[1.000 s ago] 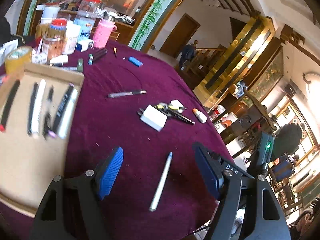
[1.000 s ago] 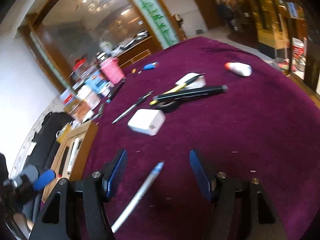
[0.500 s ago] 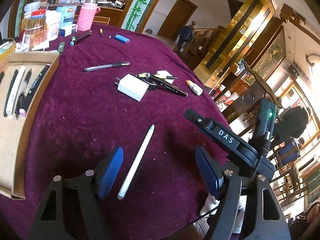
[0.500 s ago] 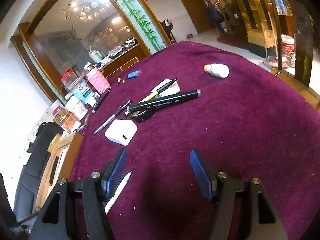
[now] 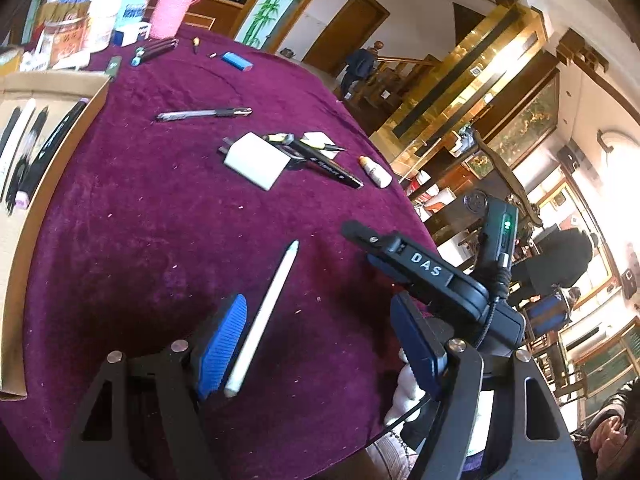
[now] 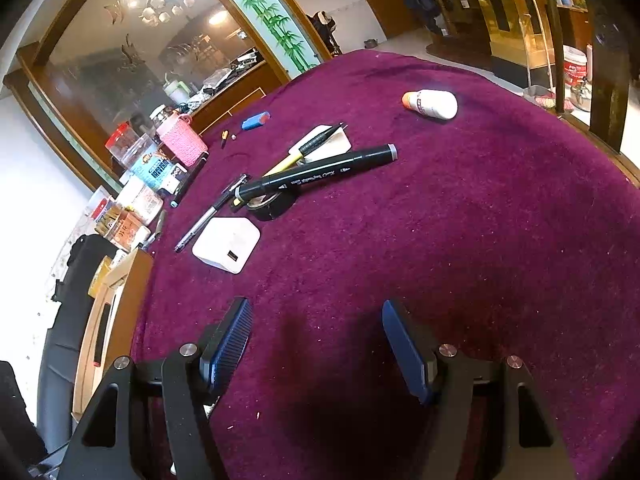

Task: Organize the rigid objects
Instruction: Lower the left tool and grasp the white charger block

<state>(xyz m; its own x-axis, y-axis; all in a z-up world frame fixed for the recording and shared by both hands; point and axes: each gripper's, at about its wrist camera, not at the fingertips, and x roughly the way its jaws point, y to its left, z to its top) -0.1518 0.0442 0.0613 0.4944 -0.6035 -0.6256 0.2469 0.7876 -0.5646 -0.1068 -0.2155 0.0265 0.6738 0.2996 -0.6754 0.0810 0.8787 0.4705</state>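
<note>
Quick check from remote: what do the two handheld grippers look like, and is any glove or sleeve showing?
Both grippers, left and right, have black triangular-cutout frames, silver screws and ribbed blue pads. The right one's body reads "DAS", with a green light and black cable. A white glove shows below.

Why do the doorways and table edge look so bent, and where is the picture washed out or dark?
Left wrist view: a fisheye lens bows the purple table and blackens the corners; the windows at right are blown out white. Right wrist view: the same curving; the cabinet glass reflects ceiling lights, and a dark shadow lies on the cloth between the open right claw fingers.
</note>
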